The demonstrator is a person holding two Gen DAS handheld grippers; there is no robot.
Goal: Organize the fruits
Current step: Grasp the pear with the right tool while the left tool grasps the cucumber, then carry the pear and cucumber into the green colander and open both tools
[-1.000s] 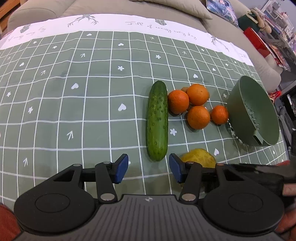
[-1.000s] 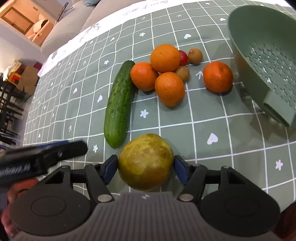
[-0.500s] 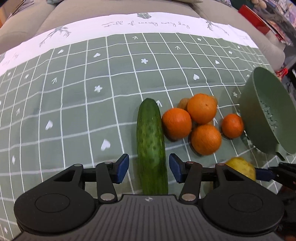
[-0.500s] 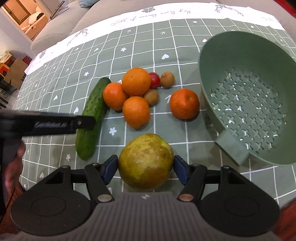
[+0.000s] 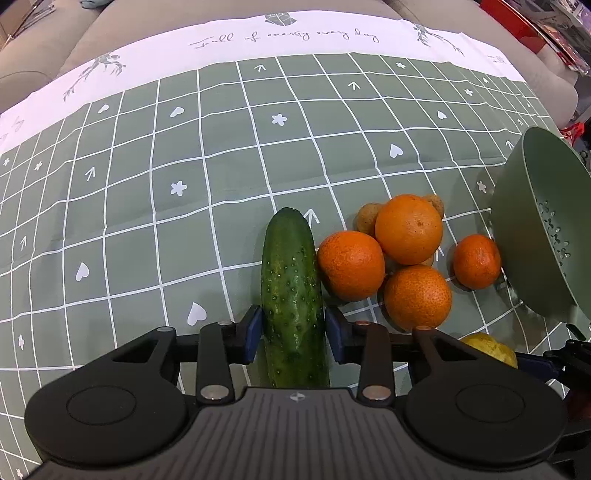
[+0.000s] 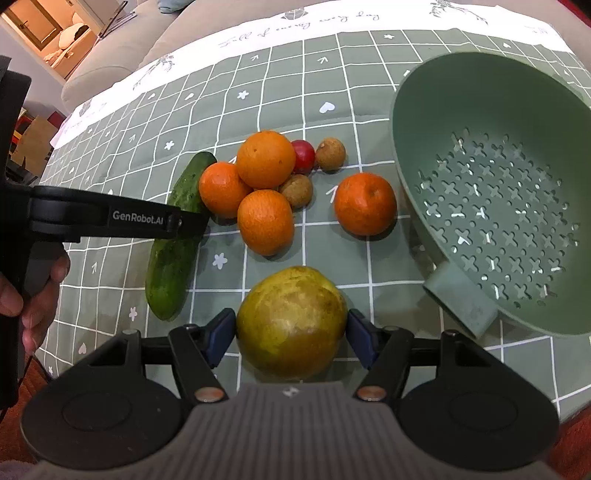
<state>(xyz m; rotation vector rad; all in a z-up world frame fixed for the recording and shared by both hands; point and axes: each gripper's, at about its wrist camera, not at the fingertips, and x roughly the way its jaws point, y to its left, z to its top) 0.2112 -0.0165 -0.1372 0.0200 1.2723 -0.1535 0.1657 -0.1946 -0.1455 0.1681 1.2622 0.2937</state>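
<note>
A green cucumber [image 5: 291, 295] lies on the checked tablecloth; my left gripper [image 5: 293, 334] straddles its near half, the blue pads close on both sides, contact unclear. My right gripper [image 6: 291, 334] is shut on a large yellow-green fruit [image 6: 291, 321] and holds it in front of the green colander [image 6: 491, 206], which is tilted and has nothing in it. Several oranges [image 6: 264, 158] cluster right of the cucumber [image 6: 173, 240], one orange [image 6: 364, 203] apart near the colander [image 5: 535, 236]. The left gripper's finger [image 6: 118, 218] crosses the cucumber in the right wrist view.
Small brown fruits [image 6: 297, 190] and a red one [image 6: 303, 155] lie among the oranges. The green gridded tablecloth [image 5: 147, 184] covers the table, with a beige sofa [image 5: 221, 14] behind its far edge.
My left gripper has moved forward and right until its fingers straddle the cucumber. My right gripper, still holding the yellow-green fruit, has swung right toward the colander.
</note>
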